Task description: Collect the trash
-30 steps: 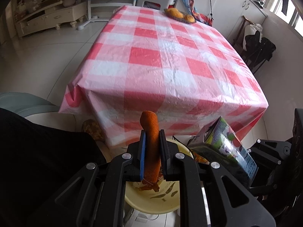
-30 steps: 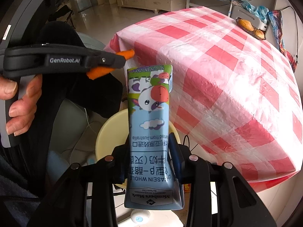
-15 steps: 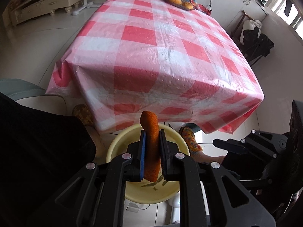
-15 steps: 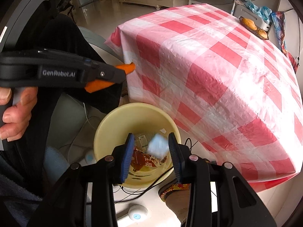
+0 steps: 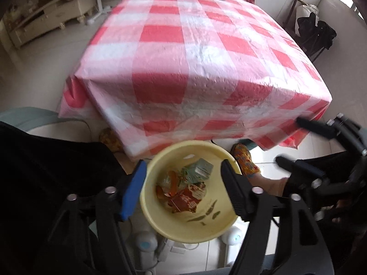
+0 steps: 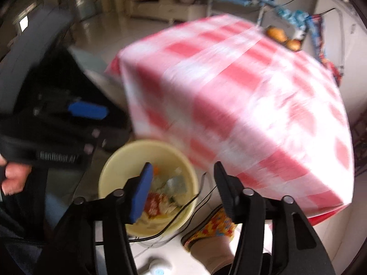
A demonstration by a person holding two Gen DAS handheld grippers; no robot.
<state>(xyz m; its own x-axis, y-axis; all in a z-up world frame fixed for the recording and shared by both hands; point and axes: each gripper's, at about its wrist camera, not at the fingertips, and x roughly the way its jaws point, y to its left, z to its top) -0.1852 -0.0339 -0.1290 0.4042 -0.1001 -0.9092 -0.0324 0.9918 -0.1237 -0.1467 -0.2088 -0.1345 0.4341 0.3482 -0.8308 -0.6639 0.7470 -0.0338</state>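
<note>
The big table (image 5: 206,52) with its red-checked cloth is bare near us. Below its edge sits the yellow bin (image 5: 160,220), holding the trash (image 5: 185,188). Above it, the left gripper (image 5: 183,188) and right gripper (image 6: 181,188) have jaws opening with nothing between them, so things fall in.

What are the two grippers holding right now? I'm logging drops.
Nothing: left gripper and right gripper are opening, empty, above the yellow bin.

Black tool (image 5: 183,178) with blue pads (image 5: 134,190), silver screws.
</note>
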